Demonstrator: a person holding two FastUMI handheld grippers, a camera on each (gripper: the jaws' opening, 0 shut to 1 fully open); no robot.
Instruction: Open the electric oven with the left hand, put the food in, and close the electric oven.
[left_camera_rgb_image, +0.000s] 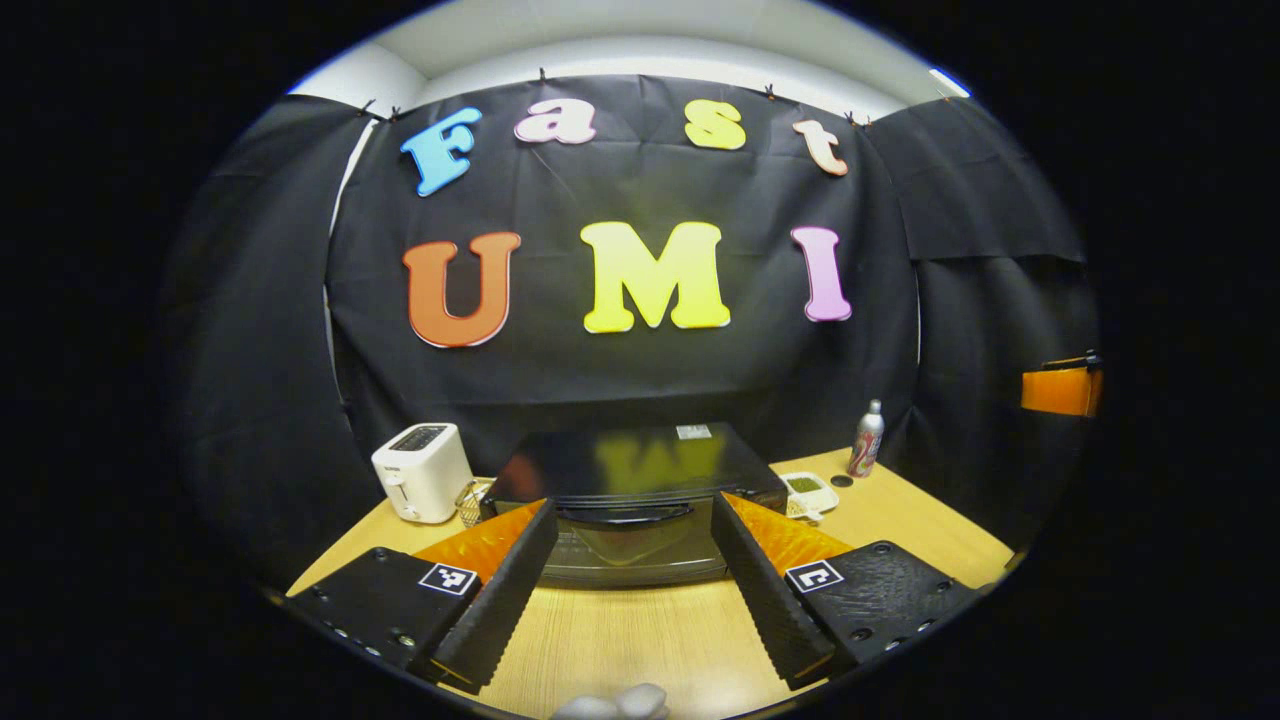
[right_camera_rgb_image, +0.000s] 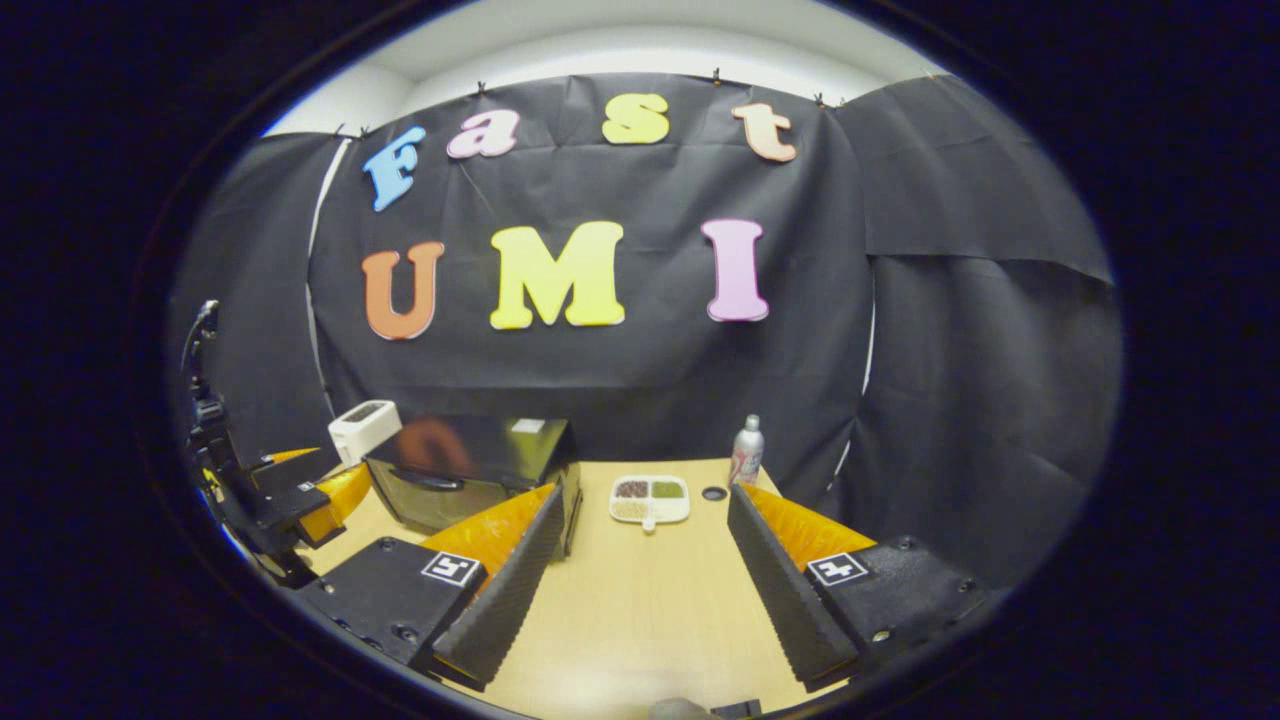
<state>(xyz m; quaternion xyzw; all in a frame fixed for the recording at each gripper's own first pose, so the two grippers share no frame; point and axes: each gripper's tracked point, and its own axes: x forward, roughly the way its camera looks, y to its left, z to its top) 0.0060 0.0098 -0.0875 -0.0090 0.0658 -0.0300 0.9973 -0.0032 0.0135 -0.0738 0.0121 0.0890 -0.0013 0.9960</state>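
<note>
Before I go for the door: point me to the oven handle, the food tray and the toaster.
oven handle (left_camera_rgb_image: 622, 514), left gripper view, middle of the dark bar across the door's top.
food tray (right_camera_rgb_image: 649, 499), right gripper view, white divider between its compartments.
toaster (left_camera_rgb_image: 422, 472), left gripper view, its white front face.

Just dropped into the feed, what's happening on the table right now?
Nothing is held yet. The left gripper is open and lined up with the electric oven, whose door is shut, its handle ahead between the fingers. The right gripper is open too, hanging over bare table and facing the divided food tray, which sits right of the oven beside a bottle. A white toaster stands left of the oven.
</note>
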